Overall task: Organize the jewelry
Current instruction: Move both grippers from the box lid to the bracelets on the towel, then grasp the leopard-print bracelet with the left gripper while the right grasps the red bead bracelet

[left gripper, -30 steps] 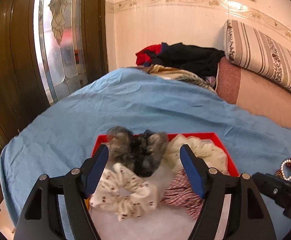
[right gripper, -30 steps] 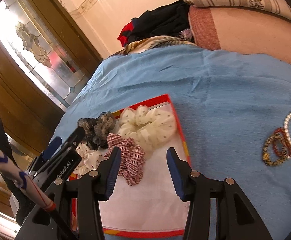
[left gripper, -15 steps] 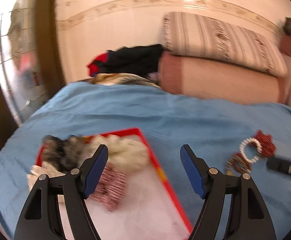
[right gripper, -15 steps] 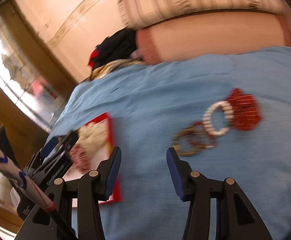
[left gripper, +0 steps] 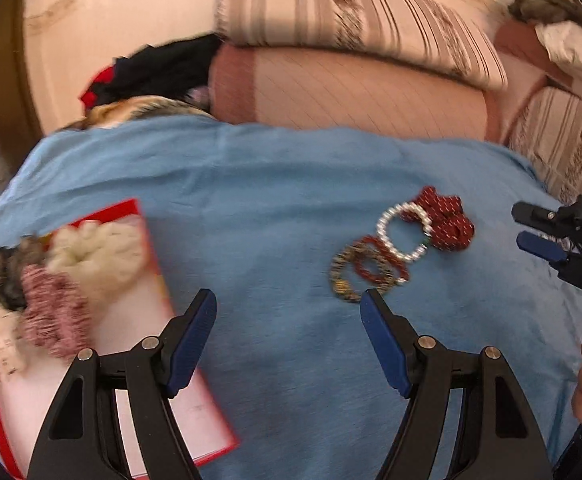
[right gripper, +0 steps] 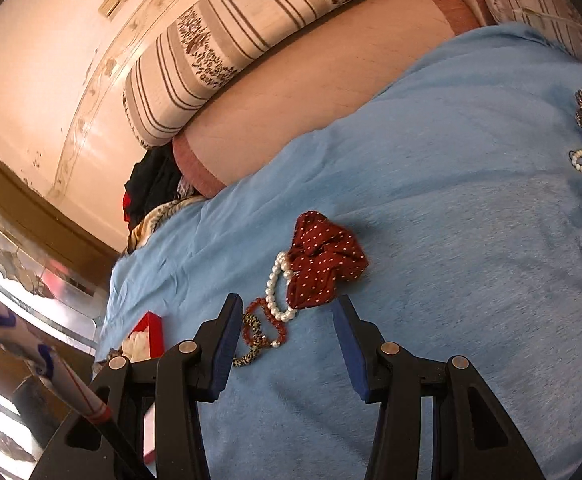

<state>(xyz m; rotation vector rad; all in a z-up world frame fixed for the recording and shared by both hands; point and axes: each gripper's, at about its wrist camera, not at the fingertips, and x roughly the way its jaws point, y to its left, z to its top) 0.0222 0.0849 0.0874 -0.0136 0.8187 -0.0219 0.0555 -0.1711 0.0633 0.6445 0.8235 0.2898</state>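
On the blue bed [right gripper: 451,208], I hold both hand-held grippers, left [left gripper: 287,340] and right [right gripper: 285,344], released and empty, lining up on the bracelets [right gripper: 269,316] bound for the tray [left gripper: 147,320].

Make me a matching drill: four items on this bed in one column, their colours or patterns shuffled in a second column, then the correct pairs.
Items
1. scrunchie beside the bracelets
2. round-bead bracelet
3. tray rim
4. bedspread

Colours
A. light blue
B. dark red with white dots
C. pearly white
D. bright red

Pairs: 1-B, 2-C, 3-D, 4-A
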